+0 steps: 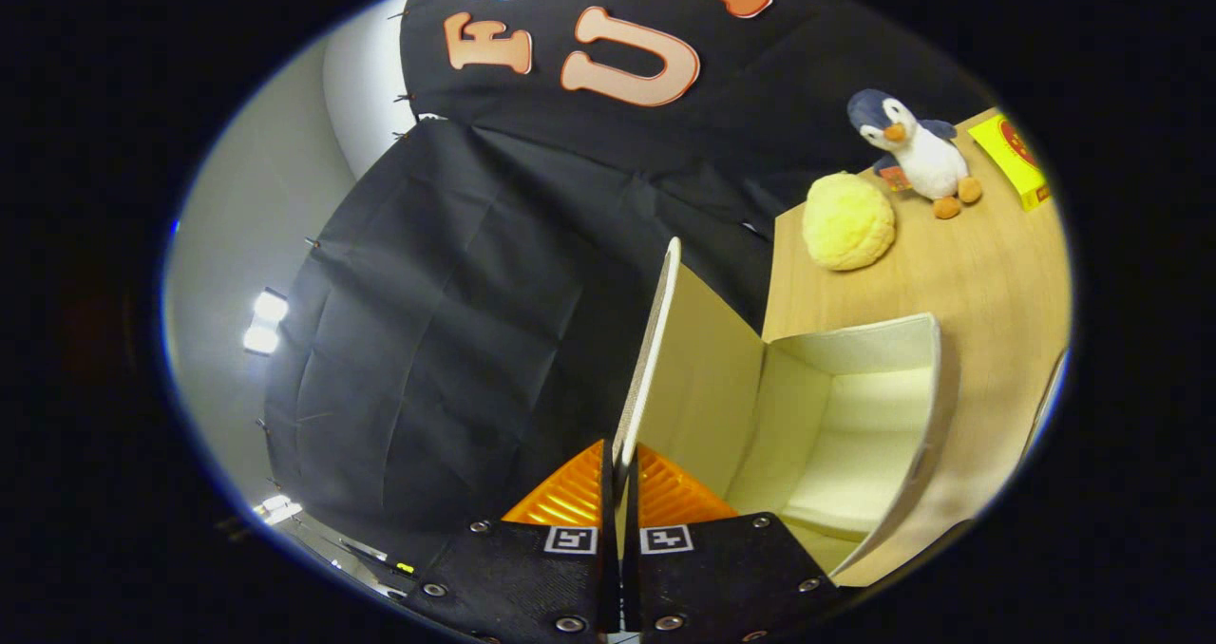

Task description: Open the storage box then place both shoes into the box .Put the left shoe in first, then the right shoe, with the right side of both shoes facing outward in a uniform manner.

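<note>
The tool is pinched tight on the lid — edge-on, swung upright beside the storage box cavity.

A plush penguin, yellow bun-shaped toy and yellow box on the wooden table.
</note>
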A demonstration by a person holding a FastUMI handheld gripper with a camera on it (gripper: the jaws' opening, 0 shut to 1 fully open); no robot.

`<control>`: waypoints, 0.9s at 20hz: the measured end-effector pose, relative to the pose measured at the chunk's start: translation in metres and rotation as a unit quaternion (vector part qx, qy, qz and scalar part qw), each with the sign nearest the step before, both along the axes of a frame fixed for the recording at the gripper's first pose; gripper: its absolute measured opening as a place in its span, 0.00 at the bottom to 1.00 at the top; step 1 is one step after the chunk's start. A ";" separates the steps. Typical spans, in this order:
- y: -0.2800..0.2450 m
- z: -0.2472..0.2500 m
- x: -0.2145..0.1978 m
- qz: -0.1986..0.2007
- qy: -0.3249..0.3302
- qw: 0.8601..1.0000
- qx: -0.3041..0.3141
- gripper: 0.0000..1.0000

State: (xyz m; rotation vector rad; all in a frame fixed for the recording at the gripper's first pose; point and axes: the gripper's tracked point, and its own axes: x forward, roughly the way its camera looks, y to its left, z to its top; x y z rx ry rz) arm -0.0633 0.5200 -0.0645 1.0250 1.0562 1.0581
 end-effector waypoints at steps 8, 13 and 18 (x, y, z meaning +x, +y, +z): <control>0.101 0.020 -0.015 0.039 -0.014 0.999 -0.011 0.03; 0.163 0.010 -0.034 0.072 0.001 0.997 -0.035 0.04; 0.208 -0.006 -0.050 0.098 0.023 0.992 -0.075 0.07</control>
